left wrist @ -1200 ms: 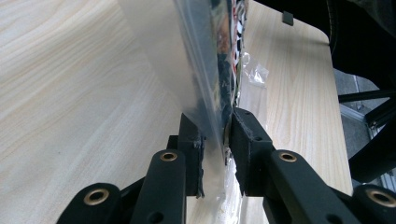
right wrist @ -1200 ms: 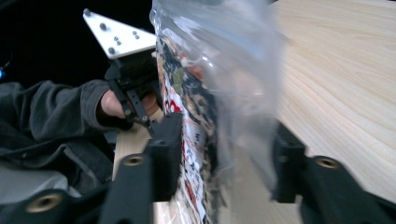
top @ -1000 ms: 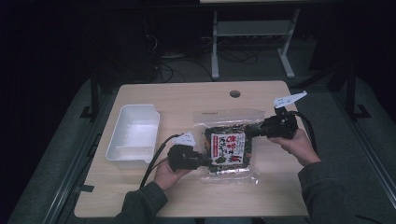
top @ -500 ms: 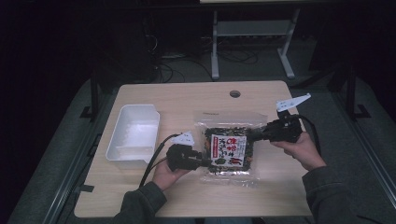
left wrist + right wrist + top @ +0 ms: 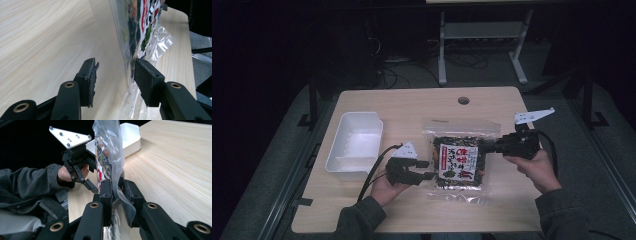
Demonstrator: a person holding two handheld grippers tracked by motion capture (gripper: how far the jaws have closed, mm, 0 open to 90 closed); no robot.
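Observation:
A clear snack bag (image 5: 459,160) with dark contents and a red and white label lies in the middle of the wooden table (image 5: 402,105). My left gripper (image 5: 426,170) is at the bag's left edge. Its jaws have just been opening and stand open. In the left gripper view the bag's (image 5: 140,30) edge passes between the pads of the left gripper (image 5: 115,75), nearer the right one. My right gripper (image 5: 491,146) is shut on the bag's right edge, its jaws having closed a little further. In the right gripper view the right gripper (image 5: 116,191) pinches the plastic of the bag (image 5: 107,152).
A white rectangular tray (image 5: 357,142) stands on the table's left side, close to my left hand. A round cable hole (image 5: 463,100) sits near the far edge. Beyond the table are a metal stand (image 5: 442,50) and floor cables. The table's front edge is near both forearms.
The left gripper's jaws have opened off the bag's left edge. The right hand has shifted slightly toward the near side with the bag's right edge still in its jaws.

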